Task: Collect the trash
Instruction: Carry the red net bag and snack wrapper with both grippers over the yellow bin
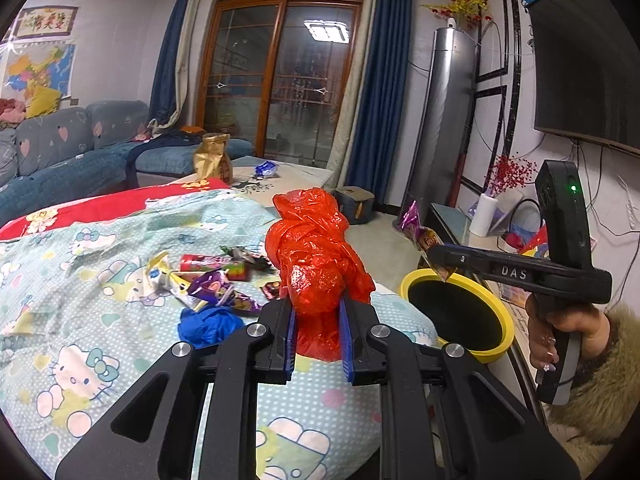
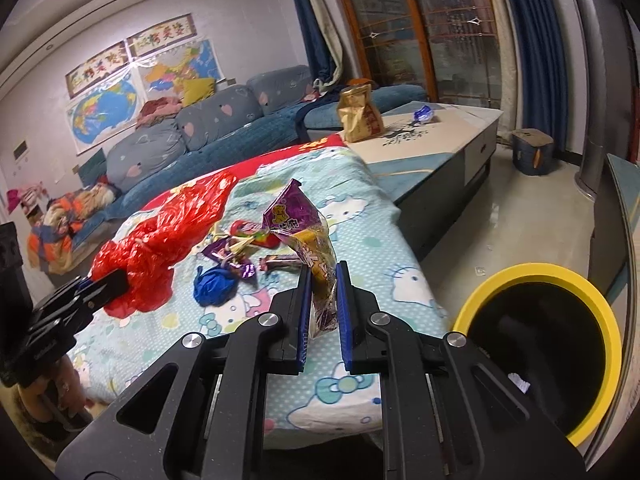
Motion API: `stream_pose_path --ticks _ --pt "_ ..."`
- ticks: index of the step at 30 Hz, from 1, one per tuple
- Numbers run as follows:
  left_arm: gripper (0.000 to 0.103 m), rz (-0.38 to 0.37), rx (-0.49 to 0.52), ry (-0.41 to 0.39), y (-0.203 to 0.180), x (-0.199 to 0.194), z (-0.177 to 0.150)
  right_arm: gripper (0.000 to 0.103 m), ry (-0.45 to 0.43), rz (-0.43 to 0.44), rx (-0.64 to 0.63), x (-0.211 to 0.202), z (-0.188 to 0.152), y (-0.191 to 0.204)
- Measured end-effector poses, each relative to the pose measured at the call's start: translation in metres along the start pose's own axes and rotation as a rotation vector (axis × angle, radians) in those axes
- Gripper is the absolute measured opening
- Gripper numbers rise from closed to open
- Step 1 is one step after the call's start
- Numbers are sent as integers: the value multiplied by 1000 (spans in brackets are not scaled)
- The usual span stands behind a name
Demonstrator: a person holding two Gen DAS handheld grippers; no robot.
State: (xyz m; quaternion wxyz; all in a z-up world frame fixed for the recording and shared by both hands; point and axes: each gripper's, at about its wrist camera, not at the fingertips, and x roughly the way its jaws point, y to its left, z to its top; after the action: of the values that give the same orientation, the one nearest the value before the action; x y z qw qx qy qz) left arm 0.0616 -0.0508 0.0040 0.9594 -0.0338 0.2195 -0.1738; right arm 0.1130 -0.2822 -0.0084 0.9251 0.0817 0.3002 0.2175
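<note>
My left gripper [image 1: 318,312] is shut on a crumpled red plastic bag [image 1: 316,256] and holds it above the Hello Kitty blanket [image 1: 80,320]; the bag also shows in the right wrist view [image 2: 160,232]. My right gripper [image 2: 323,280] is shut on a purple and gold snack wrapper [image 2: 298,220], seen from the left wrist view [image 1: 420,232] above the yellow-rimmed bin [image 1: 496,308]. The bin [image 2: 600,320] stands on the floor to the right of the blanket. A blue wad [image 1: 210,324] and several wrappers [image 1: 216,272] lie on the blanket.
A gold snack bag [image 2: 358,114] and a blue wrapper [image 2: 424,113] sit on the coffee table [image 2: 440,140] beyond the blanket. A blue sofa [image 1: 60,152] is at the left. A TV stand [image 1: 460,220] and a tall air conditioner [image 1: 448,120] are at the right.
</note>
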Motion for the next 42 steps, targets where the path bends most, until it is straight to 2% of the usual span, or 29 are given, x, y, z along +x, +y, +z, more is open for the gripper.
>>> stream_pose_path --ticks 18,42 --pt "17 -83 92 38 -47 27 -2 8 -44 -93 112 -18 2 -47" --pt "17 -249 189 124 -129 93 -11 8 -75 -290 321 -34 -14 -139"
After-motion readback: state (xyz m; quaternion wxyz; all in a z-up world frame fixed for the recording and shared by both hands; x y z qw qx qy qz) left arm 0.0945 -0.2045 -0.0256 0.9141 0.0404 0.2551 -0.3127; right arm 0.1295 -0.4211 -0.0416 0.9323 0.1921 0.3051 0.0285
